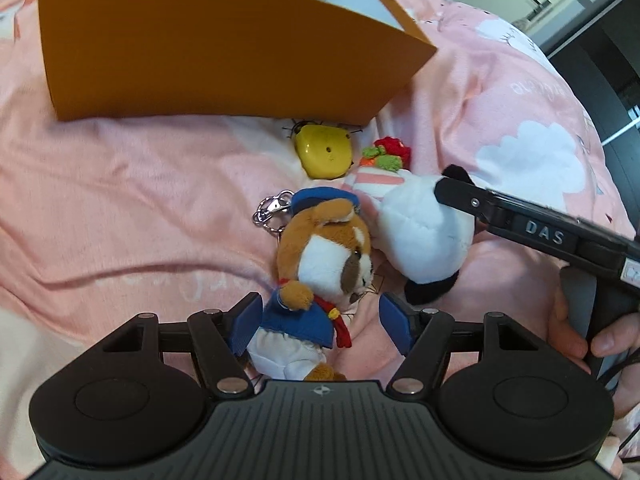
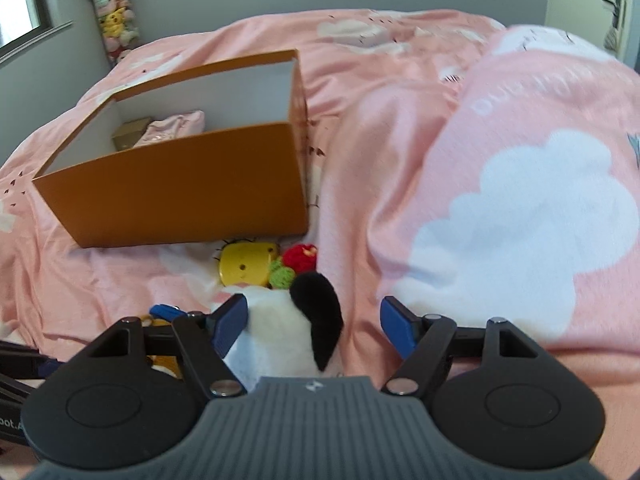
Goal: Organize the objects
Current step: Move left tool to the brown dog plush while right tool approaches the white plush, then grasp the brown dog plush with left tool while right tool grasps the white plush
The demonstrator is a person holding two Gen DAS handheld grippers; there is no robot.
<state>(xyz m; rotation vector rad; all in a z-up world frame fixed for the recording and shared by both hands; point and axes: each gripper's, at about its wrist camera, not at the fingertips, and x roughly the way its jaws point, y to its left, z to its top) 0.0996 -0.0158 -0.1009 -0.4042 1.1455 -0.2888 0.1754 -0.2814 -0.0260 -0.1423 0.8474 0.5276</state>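
**Two grippers over a heap of plush toys on the bed**

From the left wrist camera, the left gripper [image 1: 322,320] has its blue pads spread wide on either side of a brown-and-white plush in a blue sailor suit [image 1: 320,268], which lies on the pink bedspread [image 1: 120,208]. One pad touches the toy's blue jacket, the other stands clear of it. A metal keychain clip [image 1: 272,210] sits by the toy's cap. Just beside it lies a black-and-white plush [image 1: 424,236], with the right gripper's finger [image 1: 460,196] resting against it (a hand grips that tool at the frame's right edge). Farther on, near the front wall of the orange box [image 1: 208,52], are a yellow toy [image 1: 324,152] and a small red-and-green crocheted piece [image 1: 390,152].

From the right wrist camera, the right gripper [image 2: 314,326] is spread open around the black-and-white plush [image 2: 280,336]; its left pad touches the white fur and its right pad is apart. The orange box [image 2: 180,188] stands open on the bedspread [image 2: 400,140], with a pink bundle [image 2: 172,130] and a small brown carton [image 2: 130,134] inside. The yellow toy [image 2: 246,266] lies at the box's near corner.
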